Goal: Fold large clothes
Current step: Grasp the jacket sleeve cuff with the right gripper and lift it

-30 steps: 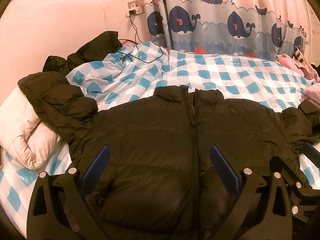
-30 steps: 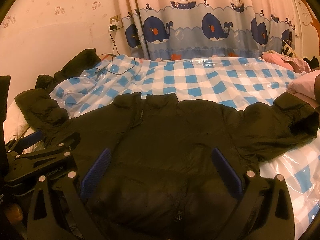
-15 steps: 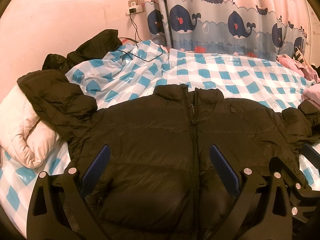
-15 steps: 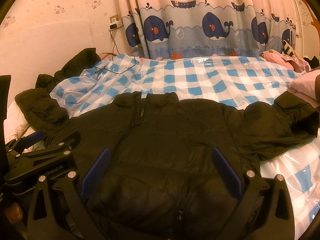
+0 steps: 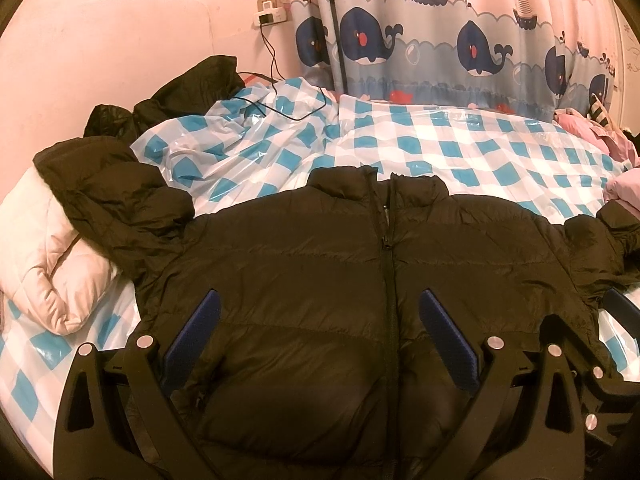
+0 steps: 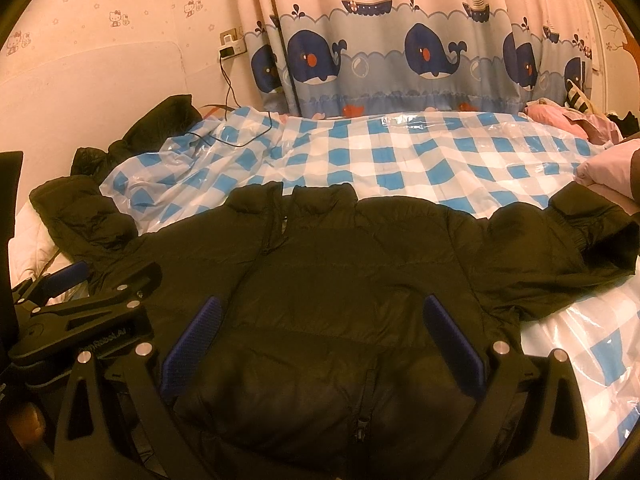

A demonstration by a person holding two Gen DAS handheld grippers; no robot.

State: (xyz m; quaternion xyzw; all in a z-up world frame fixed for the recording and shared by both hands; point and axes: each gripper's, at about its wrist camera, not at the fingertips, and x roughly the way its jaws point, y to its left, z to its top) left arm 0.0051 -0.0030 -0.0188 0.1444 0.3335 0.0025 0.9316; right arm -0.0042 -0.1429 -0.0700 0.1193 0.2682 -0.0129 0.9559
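Note:
A black puffer jacket lies front-up and zipped on the bed, collar away from me, sleeves spread left and right; it also shows in the right wrist view. My left gripper is open and empty, hovering over the jacket's lower front left of the zipper. My right gripper is open and empty over the lower hem. The left gripper's body shows at the left of the right wrist view.
A blue-and-white checked plastic sheet covers the bed. A white puffer garment lies under the left sleeve. Another dark garment and a charger cable lie near the wall. Pink clothes sit at the far right.
Both grippers have shifted only slightly; the view has drifted a little. The jacket has not moved.

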